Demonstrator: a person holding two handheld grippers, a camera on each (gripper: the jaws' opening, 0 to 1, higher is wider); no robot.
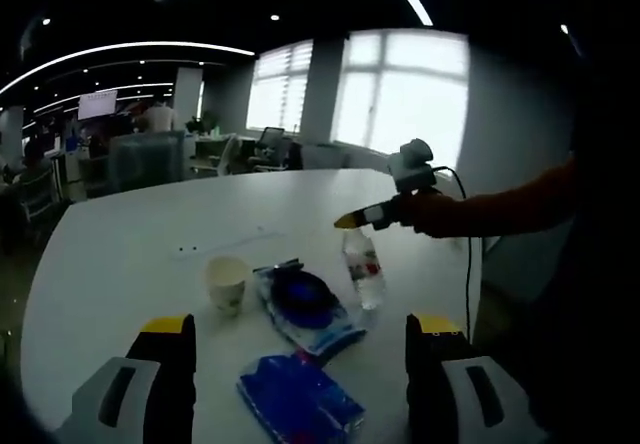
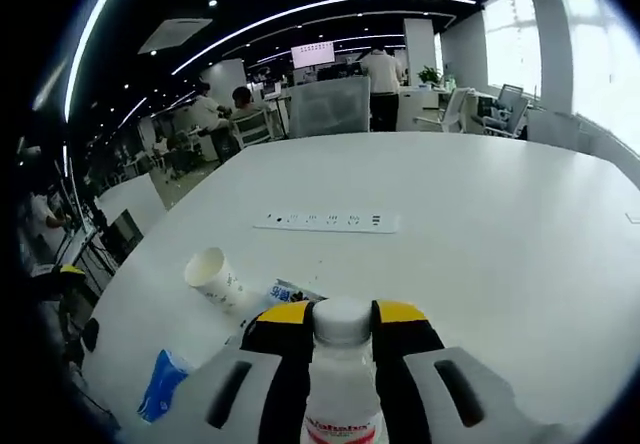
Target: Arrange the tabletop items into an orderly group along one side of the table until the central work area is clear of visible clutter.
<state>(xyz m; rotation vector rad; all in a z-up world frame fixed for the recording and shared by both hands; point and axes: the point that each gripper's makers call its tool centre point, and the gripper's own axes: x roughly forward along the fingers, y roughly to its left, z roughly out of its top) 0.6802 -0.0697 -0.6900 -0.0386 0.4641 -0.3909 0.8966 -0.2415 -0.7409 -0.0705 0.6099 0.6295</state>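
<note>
The left gripper view looks from low at the near edge of the white table (image 1: 120, 244), facing across it toward bright windows (image 1: 400, 94), a little back from the clutter. The right gripper view sits right above the water bottle (image 2: 341, 384), facing along the table toward office desks. Both views share the table, bottle, paper cup (image 1: 227, 282) and blue packets (image 1: 300, 396).
</note>
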